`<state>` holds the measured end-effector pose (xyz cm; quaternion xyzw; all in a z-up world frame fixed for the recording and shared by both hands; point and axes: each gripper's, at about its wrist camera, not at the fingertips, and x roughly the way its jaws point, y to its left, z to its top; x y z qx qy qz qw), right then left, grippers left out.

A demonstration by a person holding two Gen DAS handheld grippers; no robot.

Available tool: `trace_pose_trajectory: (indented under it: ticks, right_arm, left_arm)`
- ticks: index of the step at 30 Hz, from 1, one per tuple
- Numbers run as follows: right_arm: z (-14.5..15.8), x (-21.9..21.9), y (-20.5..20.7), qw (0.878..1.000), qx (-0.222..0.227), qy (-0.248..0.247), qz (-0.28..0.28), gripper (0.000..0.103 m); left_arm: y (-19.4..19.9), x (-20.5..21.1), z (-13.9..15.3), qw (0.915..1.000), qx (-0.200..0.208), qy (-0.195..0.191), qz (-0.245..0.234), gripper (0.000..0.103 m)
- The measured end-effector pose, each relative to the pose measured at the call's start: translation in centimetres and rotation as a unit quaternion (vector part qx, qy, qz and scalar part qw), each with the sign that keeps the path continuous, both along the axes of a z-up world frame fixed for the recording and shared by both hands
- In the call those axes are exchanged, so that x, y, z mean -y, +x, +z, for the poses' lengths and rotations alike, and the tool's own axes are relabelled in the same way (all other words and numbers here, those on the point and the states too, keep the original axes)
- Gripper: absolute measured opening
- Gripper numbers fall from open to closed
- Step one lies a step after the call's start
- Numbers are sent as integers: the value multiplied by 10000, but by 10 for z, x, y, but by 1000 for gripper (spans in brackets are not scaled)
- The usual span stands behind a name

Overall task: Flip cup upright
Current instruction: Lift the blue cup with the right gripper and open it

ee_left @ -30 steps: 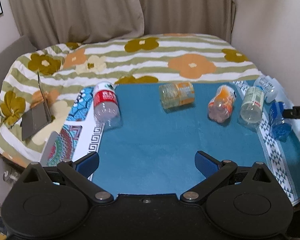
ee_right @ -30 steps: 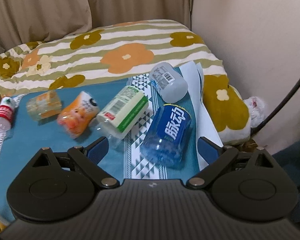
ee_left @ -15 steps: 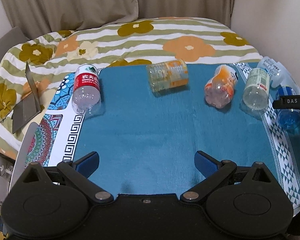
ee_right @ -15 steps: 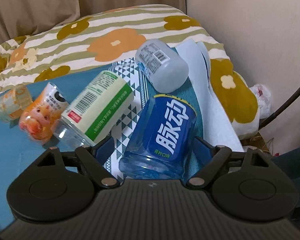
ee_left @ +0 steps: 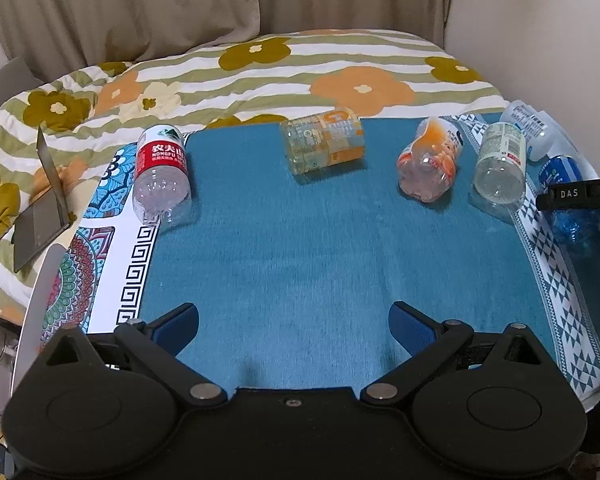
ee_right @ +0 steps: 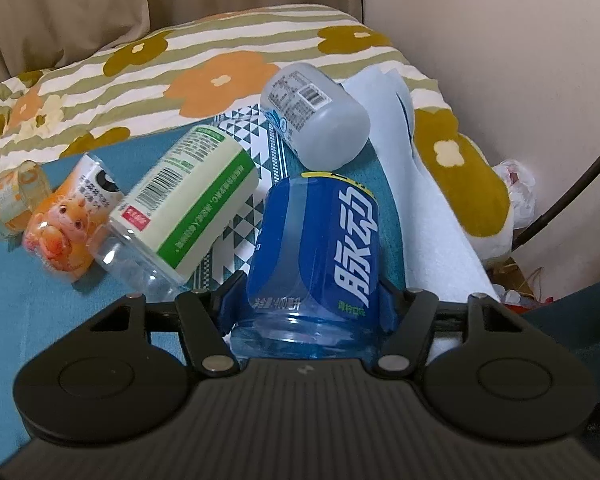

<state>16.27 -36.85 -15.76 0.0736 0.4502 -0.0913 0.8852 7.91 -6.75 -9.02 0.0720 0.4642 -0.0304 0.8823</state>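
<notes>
Several cut-bottle cups lie on their sides on a blue cloth. My right gripper is shut on the blue cup, which lies between its fingers; the cup also shows at the right edge of the left wrist view. Beside it lie a green-labelled cup, a grey cup and an orange cup. My left gripper is open and empty above the cloth's near middle. A red-labelled cup and a yellow-labelled cup lie farther off.
The cloth lies on a floral striped bedspread. A patterned mat is at the left, with an open laptop beyond it. A curtain and a wall bound the back and right.
My right gripper moved forward around the blue cup and closed on it. My left gripper moved forward a little and stayed open.
</notes>
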Motion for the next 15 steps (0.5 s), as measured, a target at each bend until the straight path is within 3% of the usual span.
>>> trace_pose_trajectory:
  ticks: [8,15]
  right_arm:
    - [43,-24,-28,9995,245,-7,197,79]
    - [75,-76,-53,9973,414,209,568,79]
  left_arm:
    - [-8,-16,18,9997,190,-124,-74,103]
    - [-19,-41,31,9991,342,-219,-104,103]
